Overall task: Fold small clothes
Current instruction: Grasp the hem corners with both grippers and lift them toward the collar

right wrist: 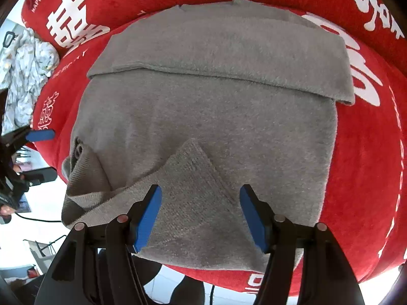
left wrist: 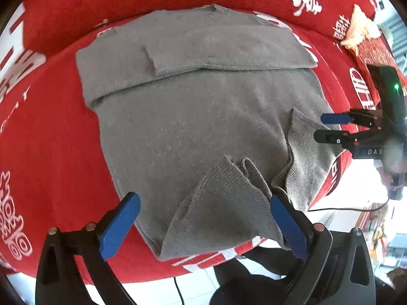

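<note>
A grey knit garment (left wrist: 190, 127) (right wrist: 216, 127) lies flat on a red cushion (left wrist: 51, 152) (right wrist: 368, 178) printed with white characters. A sleeve is folded across its far part. Its ribbed hem is flipped up into two loose peaks at the near edge. My left gripper (left wrist: 203, 199) stands wide open above the near peak, its blue pads clear of the cloth on both sides. In the right wrist view it shows at the left edge (right wrist: 48, 155). My right gripper (right wrist: 201, 190) is open over the other ribbed peak, gripping nothing, and appears at the right in the left wrist view (left wrist: 320, 127).
A pale patterned cloth (right wrist: 25, 63) lies bunched at the cushion's left end. A cream cloth (left wrist: 358, 28) rests at the far right. The cushion's front edge drops to a white floor, where a black cable (left wrist: 343, 209) runs. A person's dark trouser legs (left wrist: 241, 279) stand below.
</note>
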Tool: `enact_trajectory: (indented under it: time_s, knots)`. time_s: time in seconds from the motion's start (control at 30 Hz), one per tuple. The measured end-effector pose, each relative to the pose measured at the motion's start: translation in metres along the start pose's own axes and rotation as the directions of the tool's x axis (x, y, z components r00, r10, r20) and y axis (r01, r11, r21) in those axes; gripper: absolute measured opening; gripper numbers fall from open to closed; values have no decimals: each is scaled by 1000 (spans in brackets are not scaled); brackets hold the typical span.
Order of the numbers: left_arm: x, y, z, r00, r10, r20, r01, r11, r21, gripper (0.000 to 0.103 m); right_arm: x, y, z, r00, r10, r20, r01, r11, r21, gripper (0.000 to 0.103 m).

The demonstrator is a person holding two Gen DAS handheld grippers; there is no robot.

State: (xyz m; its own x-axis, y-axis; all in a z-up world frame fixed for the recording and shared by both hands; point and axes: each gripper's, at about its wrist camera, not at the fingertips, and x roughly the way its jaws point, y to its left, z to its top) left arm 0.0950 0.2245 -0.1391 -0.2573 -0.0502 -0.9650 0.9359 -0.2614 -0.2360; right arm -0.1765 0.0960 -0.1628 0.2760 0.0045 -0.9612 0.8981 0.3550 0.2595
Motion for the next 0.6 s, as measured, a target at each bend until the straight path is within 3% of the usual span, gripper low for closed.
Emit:
enact_trajectory:
  time_s: [0.1,0.17,0.23,0.3,0.33,0.37,0.4,0.6]
  knots:
    - [17,-2,10,998,-45,-41,47,998,46,102,3,-2,3,1000,-1,-4,1,1000,4,68]
    - [32,-1,14,989,-111,-95,118,991,65,102,9,-2,5,1000,5,-18,-5,1000,-6,68]
    - [43,-3,15,983,-137,-122,148,985,84,84,21,2,7,998,-17,-57,15,1000,-26,68]
    - [50,-3,12,973,-165,-163,181,980,88,39,27,10,8,995,-58,-76,53,996,-65,54]
    - [51,-1,9,968,-179,-175,196,977,83,33,27,17,6,992,-102,-76,94,989,-110,21]
    - [49,0,7,966,-190,-174,206,975,81,26,27,21,4,989,-122,-80,111,985,-129,7]
    - [47,1,5,965,-200,-172,215,973,78,20,25,24,2,988,-130,-83,119,984,-131,7]
    - [3,17,-4,962,-257,-90,259,966,17,12,-17,31,-2,979,-202,-2,201,977,-77,7]
